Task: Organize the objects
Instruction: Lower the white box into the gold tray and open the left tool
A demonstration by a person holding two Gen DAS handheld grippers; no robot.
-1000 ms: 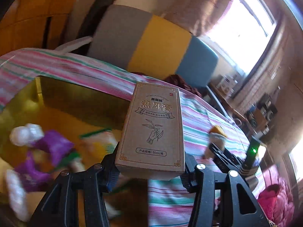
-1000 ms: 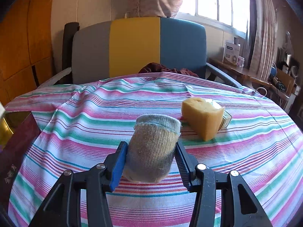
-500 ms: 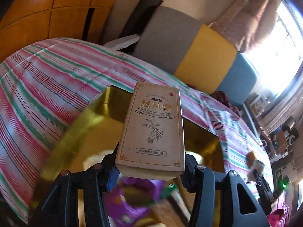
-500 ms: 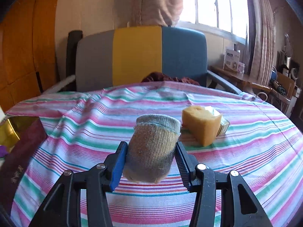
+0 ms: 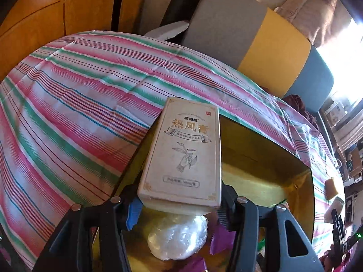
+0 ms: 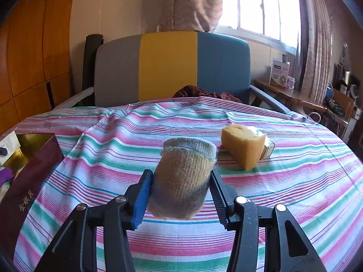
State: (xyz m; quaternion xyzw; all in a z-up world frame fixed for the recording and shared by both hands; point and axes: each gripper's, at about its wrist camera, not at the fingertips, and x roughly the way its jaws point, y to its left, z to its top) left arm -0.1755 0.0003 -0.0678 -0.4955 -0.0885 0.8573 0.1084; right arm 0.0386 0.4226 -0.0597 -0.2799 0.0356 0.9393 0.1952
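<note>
Striped tablecloth [image 6: 113,149]: left fingers [image 5: 136,208] clamp carton [image 5: 183,154], right fingers [image 6: 143,195] clamp sock [image 6: 183,179].

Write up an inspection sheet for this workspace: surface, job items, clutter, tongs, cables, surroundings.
Surface: table under a striped cloth, wrinkled toward the far edge.
Job's things: beige carton held above the gold-lined box; rolled sock held above the cloth; yellow sponge lying on the cloth, touching a small box behind it.
Clutter: white plastic-wrapped bundle and purple wrappers inside the gold-lined box.
Tongs: left tongs shut on the carton; right tongs shut on the sock.
Cables: nothing seen on the table.
Surroundings: grey, yellow and blue chair behind the table; window; crowded side desk.
</note>
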